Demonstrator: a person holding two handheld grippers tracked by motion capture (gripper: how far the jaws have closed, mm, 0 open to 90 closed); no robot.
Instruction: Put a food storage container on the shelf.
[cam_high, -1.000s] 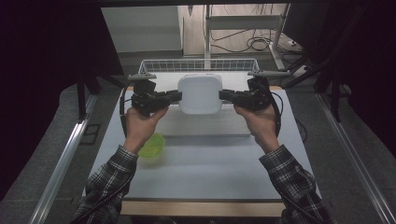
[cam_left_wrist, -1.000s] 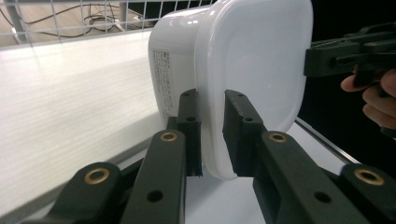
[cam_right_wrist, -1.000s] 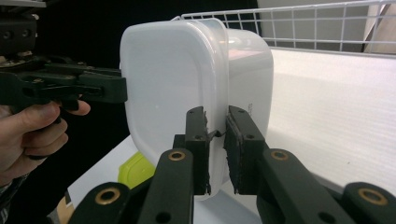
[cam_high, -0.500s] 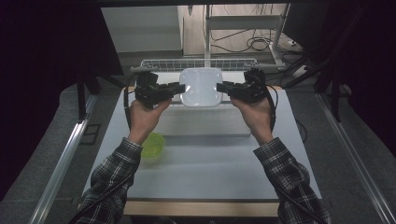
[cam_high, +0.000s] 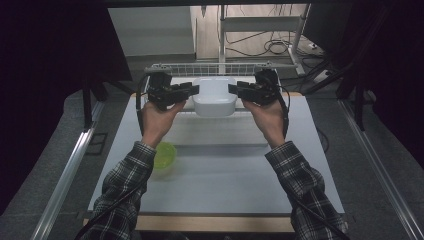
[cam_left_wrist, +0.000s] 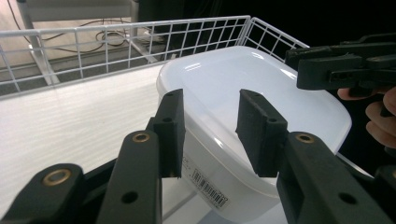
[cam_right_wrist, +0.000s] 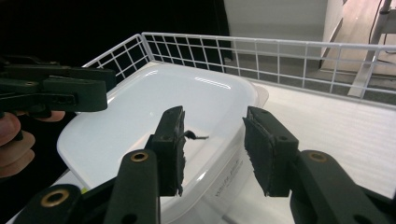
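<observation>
White plastic forms the lidded container (cam_high: 214, 96), which sits upside-down or lid-up (the views do not settle which) inside the white wire basket (cam_high: 210, 68) at the far edge of the desk (cam_high: 225, 165). In the left gripper view the container (cam_left_wrist: 261, 102) shows a glossy, rounded-rectangular top face and a barcode label on its near side wall, with the basket (cam_left_wrist: 116, 42) mesh running behind it. The left claw (cam_high: 194, 89) is positioned at the container's left side; its jaws have just been opening and now stand apart, the pads (cam_left_wrist: 170, 130) framing the container's edge without pressing on it. The right claw (cam_high: 233, 88) is positioned at the container's right side in mirror arrangement; its jaws have likewise just been opening and stand apart, the pads (cam_right_wrist: 170, 147) flanking the container (cam_right_wrist: 154, 121) rim with a visible gap on each side. Neither claw clamps the container. Each claw is carried by a hand in a plaid sleeve, the left hand (cam_high: 156, 120) and right hand (cam_high: 267, 120) held level above the desk. A yellow-green bowl (cam_high: 165, 154) rests on the desk near the left forearm, well apart from the basket.
</observation>
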